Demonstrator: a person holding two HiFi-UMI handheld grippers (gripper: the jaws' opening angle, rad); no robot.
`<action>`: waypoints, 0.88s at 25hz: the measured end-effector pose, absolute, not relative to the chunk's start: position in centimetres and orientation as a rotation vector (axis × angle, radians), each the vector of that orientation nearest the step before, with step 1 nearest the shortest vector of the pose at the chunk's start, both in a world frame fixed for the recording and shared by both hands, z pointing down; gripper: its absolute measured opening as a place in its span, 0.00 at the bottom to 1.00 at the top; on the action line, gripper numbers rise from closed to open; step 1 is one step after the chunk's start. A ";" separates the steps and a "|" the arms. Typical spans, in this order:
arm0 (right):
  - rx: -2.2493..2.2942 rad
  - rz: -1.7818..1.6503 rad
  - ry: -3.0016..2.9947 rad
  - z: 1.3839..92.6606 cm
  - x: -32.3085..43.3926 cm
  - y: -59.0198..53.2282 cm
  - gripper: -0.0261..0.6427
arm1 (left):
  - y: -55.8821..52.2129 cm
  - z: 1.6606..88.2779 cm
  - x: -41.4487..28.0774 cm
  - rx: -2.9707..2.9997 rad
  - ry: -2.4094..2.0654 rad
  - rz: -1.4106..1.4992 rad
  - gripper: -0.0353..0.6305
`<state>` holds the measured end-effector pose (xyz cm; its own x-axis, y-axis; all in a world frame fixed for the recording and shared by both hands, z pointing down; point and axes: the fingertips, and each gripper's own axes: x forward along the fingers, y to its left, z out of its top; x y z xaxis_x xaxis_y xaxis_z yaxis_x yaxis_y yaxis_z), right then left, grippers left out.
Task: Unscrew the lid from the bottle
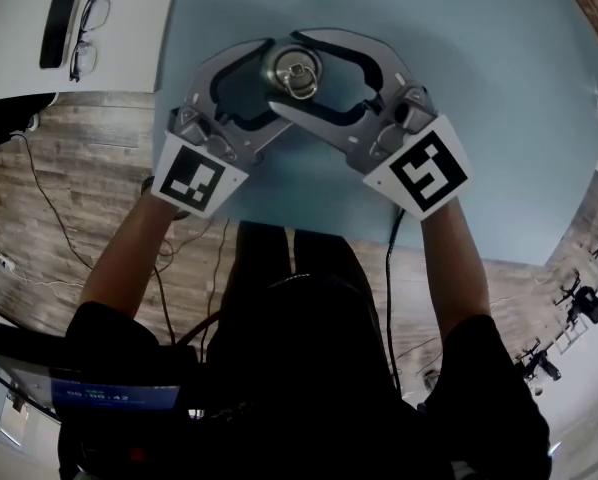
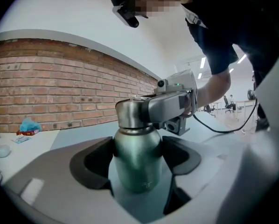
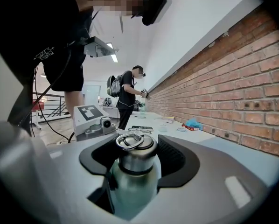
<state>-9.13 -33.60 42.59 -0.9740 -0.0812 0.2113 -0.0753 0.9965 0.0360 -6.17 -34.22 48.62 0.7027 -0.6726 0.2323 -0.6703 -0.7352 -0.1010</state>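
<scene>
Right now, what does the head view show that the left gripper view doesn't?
Only the head view shows the glasses and a dark flat case lying on a white table. Only the left gripper view shows the ceiling lights and the green body of the bottle, clamped between the pads of the left gripper. Both show the metal lid with the right gripper closed around it.

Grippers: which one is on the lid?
The right gripper: it grips the ring-topped lid, while the left gripper holds the green bottle lower down, around its body.
</scene>
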 end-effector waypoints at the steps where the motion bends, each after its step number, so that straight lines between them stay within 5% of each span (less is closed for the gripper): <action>1: 0.097 -0.045 -2.925 42.5 -9.1 -33.6 0.43 | -34.2 48.6 -6.1 -2.895 1.130 -0.401 0.54; 22: 0.146 -0.062 -2.925 42.5 -9.3 -33.7 0.49 | -34.8 48.7 -6.1 -2.890 1.192 -0.412 0.62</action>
<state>-9.33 -33.65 42.47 -0.9726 -0.1029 0.2086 -0.0940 0.9942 0.0523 -6.12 -34.84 48.74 0.6799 -0.6915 0.2438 -0.6947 -0.7140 -0.0878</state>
